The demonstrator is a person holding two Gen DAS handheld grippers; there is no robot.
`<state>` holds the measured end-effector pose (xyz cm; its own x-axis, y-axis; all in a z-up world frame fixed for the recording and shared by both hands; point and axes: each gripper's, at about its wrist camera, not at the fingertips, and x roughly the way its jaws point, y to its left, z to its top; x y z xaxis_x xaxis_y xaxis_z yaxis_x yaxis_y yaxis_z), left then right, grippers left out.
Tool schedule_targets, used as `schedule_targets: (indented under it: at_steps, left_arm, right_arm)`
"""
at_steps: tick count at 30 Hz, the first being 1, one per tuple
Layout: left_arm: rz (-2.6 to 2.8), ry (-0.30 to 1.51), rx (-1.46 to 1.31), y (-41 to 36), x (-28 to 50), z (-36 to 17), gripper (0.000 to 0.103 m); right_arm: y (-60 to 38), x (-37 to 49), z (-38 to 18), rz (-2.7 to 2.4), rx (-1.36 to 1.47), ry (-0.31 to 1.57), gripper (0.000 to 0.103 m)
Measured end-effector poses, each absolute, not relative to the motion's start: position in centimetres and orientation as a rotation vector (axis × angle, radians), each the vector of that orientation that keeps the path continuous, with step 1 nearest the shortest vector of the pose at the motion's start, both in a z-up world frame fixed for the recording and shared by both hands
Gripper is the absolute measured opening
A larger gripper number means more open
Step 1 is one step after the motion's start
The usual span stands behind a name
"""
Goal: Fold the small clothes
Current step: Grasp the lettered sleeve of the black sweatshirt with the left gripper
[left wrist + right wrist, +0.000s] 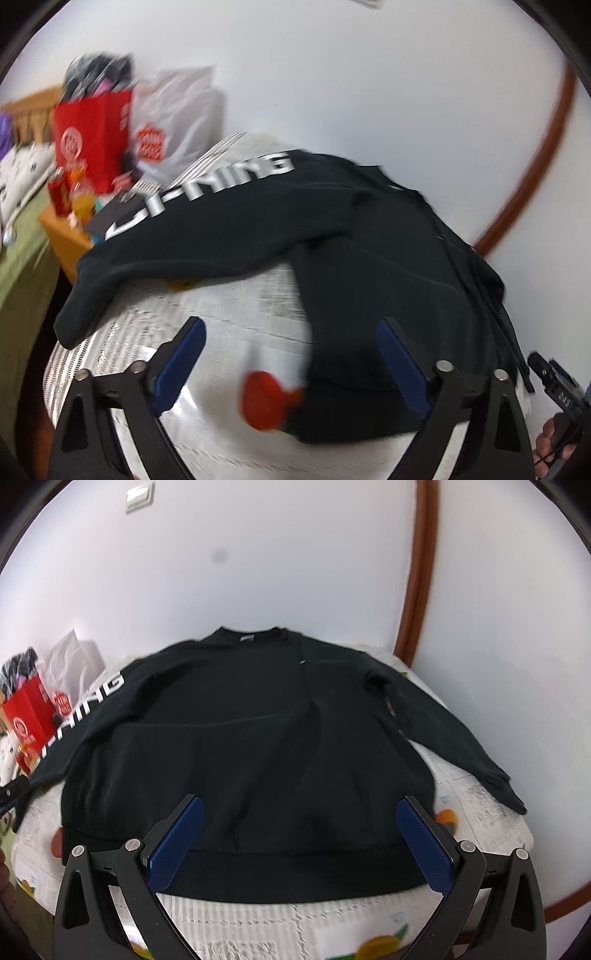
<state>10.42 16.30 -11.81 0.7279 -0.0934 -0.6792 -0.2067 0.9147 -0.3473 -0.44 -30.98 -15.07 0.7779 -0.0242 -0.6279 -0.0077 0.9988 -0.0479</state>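
A black sweatshirt lies spread flat on a round table with a white patterned cloth, collar at the far side, hem near me. Its left sleeve bears white LI-NING lettering and hangs over the table's left edge. My right gripper is open and empty, hovering over the hem. My left gripper is open and empty, above the tablecloth beside the sweatshirt's left side. The left wrist view is blurred.
A red paper bag and a white plastic bag stand on a wooden stand at the left, with small bottles. A bed with green cover is at far left. A white wall with brown door frame stands behind the table.
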Motion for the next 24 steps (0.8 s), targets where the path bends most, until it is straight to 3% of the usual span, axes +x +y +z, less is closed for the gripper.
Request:
schedule_targets:
  at_steps: [3, 9, 13, 15, 19, 24]
  left_arm:
    - [0.115, 0.781, -0.508, 19.1, 11.4, -14.4, 0.078]
    - [0.163, 0.719, -0.649, 22.9, 12.6, -17.0, 0.075]
    - [0.217, 0.698, -0.677, 23.9, 14.2, -17.5, 0.067]
    - [0.262, 0.702, -0.675, 24.5, 14.9, -17.6, 0.054]
    - [0.343, 0.759, -0.623, 25.6, 16.7, -17.6, 0.011]
    - [0.358, 0.711, -0.497, 24.7, 17.9, -13.8, 0.007]
  right_arm:
    - [-29.2, 1.1, -16.4, 0.002, -0.089, 0.707, 0.102]
    - [-26.2, 4.0, -18.6, -0.001, -0.167, 0.764, 0.102]
    - [-25.0, 5.0, -19.1, 0.019, -0.184, 0.774, 0.102]
    - [-24.5, 5.3, -19.1, 0.022, -0.207, 0.766, 0.102]
    - [-25.1, 6.3, -18.7, 0.028, -0.202, 0.761, 0.102]
    - [-27.8, 7.6, -18.0, 0.009, -0.159, 0.740, 0.102]
